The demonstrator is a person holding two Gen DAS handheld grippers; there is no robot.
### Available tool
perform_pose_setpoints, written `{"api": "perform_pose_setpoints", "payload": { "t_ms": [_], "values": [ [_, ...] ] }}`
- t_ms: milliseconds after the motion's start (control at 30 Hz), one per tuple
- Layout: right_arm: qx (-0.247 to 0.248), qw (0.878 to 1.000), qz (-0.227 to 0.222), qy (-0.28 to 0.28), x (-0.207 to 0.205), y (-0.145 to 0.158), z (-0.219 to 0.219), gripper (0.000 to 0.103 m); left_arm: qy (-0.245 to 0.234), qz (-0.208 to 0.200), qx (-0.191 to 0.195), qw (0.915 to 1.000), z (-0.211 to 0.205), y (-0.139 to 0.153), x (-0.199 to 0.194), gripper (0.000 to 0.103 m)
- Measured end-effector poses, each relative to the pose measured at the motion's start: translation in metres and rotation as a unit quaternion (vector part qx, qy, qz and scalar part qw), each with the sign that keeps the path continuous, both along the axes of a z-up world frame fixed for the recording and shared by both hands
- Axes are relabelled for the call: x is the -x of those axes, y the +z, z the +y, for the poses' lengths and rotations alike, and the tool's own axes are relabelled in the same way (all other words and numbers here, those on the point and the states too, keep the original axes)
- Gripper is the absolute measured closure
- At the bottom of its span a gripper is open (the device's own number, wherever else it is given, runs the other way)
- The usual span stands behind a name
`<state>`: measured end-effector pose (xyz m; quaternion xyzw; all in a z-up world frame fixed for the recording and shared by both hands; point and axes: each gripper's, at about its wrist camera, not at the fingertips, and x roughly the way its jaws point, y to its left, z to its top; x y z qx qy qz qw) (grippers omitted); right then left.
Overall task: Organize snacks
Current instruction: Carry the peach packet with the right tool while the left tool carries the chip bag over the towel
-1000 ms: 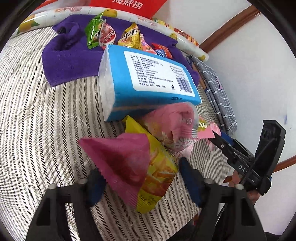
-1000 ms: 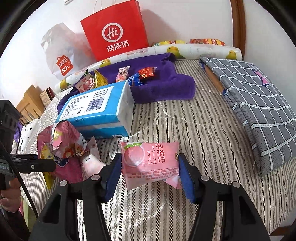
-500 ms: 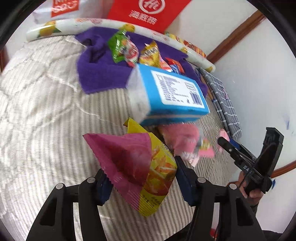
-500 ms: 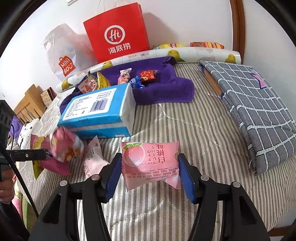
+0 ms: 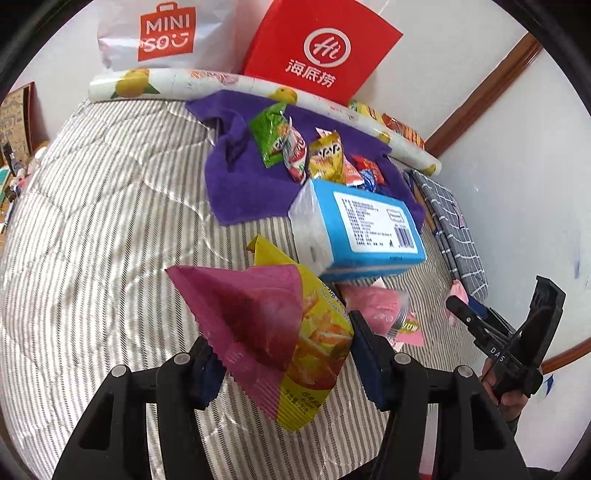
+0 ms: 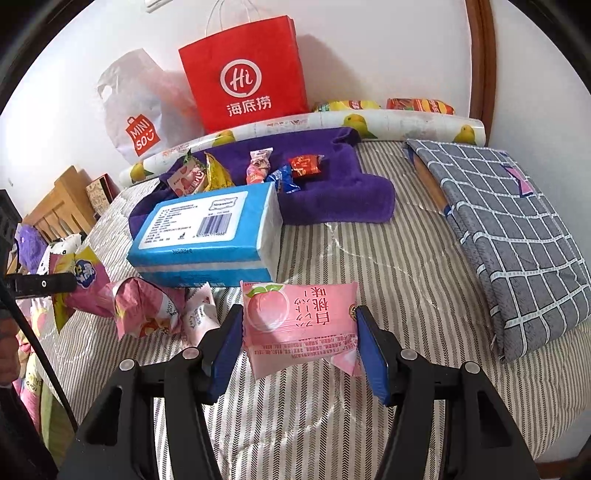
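My left gripper [image 5: 284, 343] is shut on a pink and yellow chip bag [image 5: 255, 310] and holds it above the striped bed. The same bag [image 6: 86, 284] shows at the left edge of the right wrist view. My right gripper [image 6: 298, 332] is shut on a pink peach snack pack [image 6: 295, 306], low over the bed near its front. Two crumpled pink packets [image 6: 147, 310] lie on the bed between the grippers, in front of a blue tissue pack [image 6: 207, 229]. Several small snacks [image 5: 295, 147] lie on a purple towel [image 5: 243, 184] behind the tissue pack.
A red paper bag [image 5: 321, 48] and a white plastic bag [image 5: 166, 33] stand against the back wall, behind a lemon-print roll [image 6: 332, 125]. A folded grey checked cloth [image 6: 509, 229] lies at the bed's right side. Wooden furniture [image 6: 55, 206] stands beyond the left edge.
My left gripper has closed on the chip bag and carried it up and back from the pile; the pink packets stayed on the bed. The right gripper and its peach pack have kept still.
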<state>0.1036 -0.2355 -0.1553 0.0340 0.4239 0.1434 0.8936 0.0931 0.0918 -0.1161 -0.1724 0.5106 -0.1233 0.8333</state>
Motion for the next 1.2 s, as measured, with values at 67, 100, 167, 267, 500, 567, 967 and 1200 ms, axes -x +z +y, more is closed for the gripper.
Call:
{"api": "perform_pose_setpoints", "payload": {
  "t_ms": [67, 100, 167, 267, 500, 567, 967, 1200],
  "values": [
    [0.0, 1.0, -0.004, 0.002, 0.0, 0.003, 0.001, 0.044, 0.002, -0.006, 0.0, 1.0, 0.003, 0.005, 0.0, 0.045],
    [-0.001, 1.0, -0.006, 0.002, 0.0, 0.005, 0.001, 0.044, 0.004, -0.009, 0.0, 1.0, 0.005, 0.007, 0.0, 0.045],
    [-0.001, 1.0, -0.01, 0.003, 0.0, 0.008, 0.002, 0.044, 0.009, -0.013, 0.002, 0.9999, 0.009, 0.012, 0.0, 0.045],
    [0.002, 1.0, -0.013, 0.006, 0.0, 0.012, 0.003, 0.044, 0.017, -0.015, 0.005, 0.9997, 0.016, 0.015, -0.001, 0.045],
    [0.006, 1.0, -0.018, 0.012, -0.004, 0.017, 0.01, 0.044, 0.027, -0.02, 0.01, 0.9994, 0.027, 0.02, -0.002, 0.045],
    [0.005, 1.0, -0.021, 0.016, -0.004, 0.02, 0.013, 0.044, 0.022, -0.023, 0.011, 0.9994, 0.025, 0.022, -0.003, 0.045],
    [-0.009, 0.999, -0.046, 0.016, -0.013, 0.05, 0.027, 0.044, -0.018, -0.044, 0.011, 0.9988, -0.005, 0.041, -0.03, 0.045],
    [-0.016, 0.998, -0.056, 0.006, -0.028, 0.066, 0.03, 0.044, -0.037, -0.053, 0.006, 0.9979, -0.021, 0.052, -0.054, 0.045]
  ]
}}
